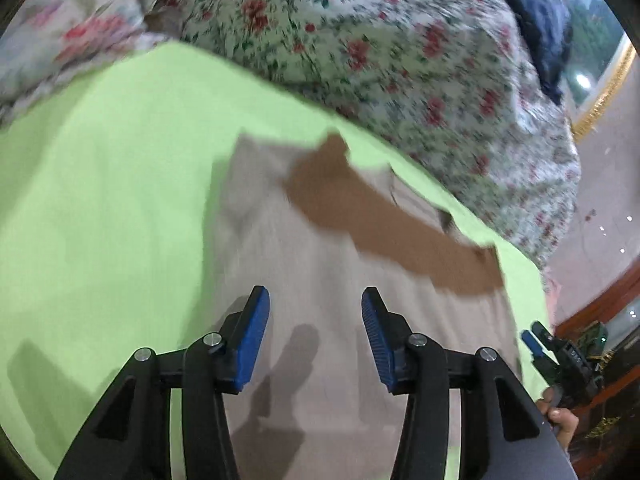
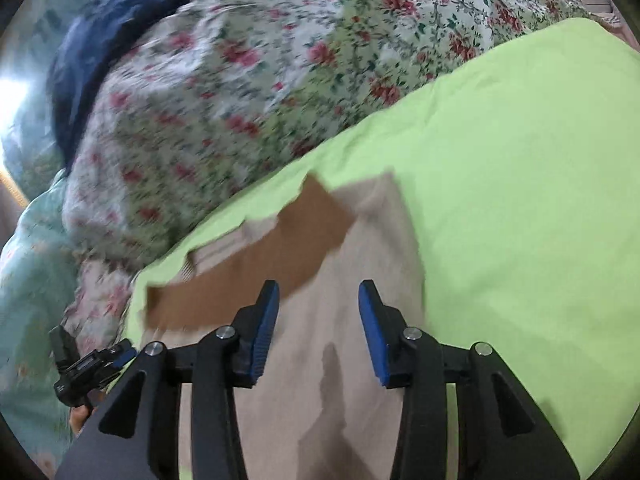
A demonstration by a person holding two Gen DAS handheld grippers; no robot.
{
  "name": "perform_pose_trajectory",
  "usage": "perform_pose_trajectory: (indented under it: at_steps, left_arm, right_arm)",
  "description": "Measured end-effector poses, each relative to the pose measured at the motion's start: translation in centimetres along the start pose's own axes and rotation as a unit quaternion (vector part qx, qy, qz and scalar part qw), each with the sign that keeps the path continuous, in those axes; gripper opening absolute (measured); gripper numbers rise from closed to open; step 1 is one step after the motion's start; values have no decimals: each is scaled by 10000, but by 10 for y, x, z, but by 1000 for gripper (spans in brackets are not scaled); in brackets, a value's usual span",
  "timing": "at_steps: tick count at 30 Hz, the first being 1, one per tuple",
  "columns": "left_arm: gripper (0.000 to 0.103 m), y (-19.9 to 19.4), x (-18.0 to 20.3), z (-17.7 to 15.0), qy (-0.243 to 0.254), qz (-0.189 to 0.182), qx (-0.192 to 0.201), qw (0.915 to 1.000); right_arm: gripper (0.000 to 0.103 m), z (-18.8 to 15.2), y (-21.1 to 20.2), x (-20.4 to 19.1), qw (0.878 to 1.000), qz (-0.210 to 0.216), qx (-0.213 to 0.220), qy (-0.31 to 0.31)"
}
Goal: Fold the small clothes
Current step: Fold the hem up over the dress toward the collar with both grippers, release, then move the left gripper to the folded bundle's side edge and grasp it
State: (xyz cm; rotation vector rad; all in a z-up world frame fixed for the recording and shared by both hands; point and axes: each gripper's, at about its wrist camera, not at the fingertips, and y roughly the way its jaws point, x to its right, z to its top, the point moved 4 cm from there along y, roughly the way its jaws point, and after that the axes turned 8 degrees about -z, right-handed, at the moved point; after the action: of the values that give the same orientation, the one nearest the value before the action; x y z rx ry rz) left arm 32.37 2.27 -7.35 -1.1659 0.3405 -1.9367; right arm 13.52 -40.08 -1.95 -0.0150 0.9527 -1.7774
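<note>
Seemingly between grasps, the left wrist view shows the left hand-held gripper [image 1: 315, 312] hovering above a beige garment [image 1: 328, 320] that lies on a lime-green sheet [image 1: 112, 208] spread over the bed; its blue pads stand partly apart with nothing between them. A brown band [image 1: 384, 232] crosses the garment's far end. The right hand-held gripper [image 1: 534, 338] shows at the right edge, too small to read there.

From the right wrist view, the right hand-held gripper [image 2: 319, 300] likewise hangs over the beige garment [image 2: 352, 300], jaws partly apart and empty, the brown band [image 2: 256, 268] just beyond its left pad. A floral quilt [image 2: 240, 80] lies behind.

The garment looks flattened but the fold unfinished. The next move probably calls for each gripper to drop onto an edge, pinch it and carry it across evenly.
</note>
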Motion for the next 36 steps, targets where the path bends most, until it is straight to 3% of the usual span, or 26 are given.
perform_pose_trajectory:
  at_steps: [2,7,13,17,23,27,31,36]
  left_arm:
    - [59,-11,7,-35,-165,-85,-27,9998]
    - [60,-34,17,-104,-450,-178,-161,9987]
    - [67,-48,27,-149,-577,-279,-329,9974]
    - [67,-50,29,-162,-572,-268,-401,9972]
    - [71,-38,24,-150,-855,-239,-264,9957]
    - [80,-21,20,-129,-981,-319,-252,9943]
    - [79,-10,2,-102,-1131,-105,67,9935]
    - [58,-3,-20,-73,-1316,173,438,9902]
  right_arm:
    - [53,-26,-11,-5,9999,100,-81,-24]
    - [54,-91,-38,-18,9992,207,-325,-110]
    - [56,-132,-60,-25,9988,202,-426,-148]
    - [59,-147,-67,-31,9974,255,-617,-264]
    - [63,-153,-69,-34,9968,335,-697,-224]
    - [64,-154,-65,-36,9955,365,-863,-133]
    - [64,-152,-65,-42,9948,428,-910,-181]
    - [67,-143,-66,-45,9944,523,-910,-120]
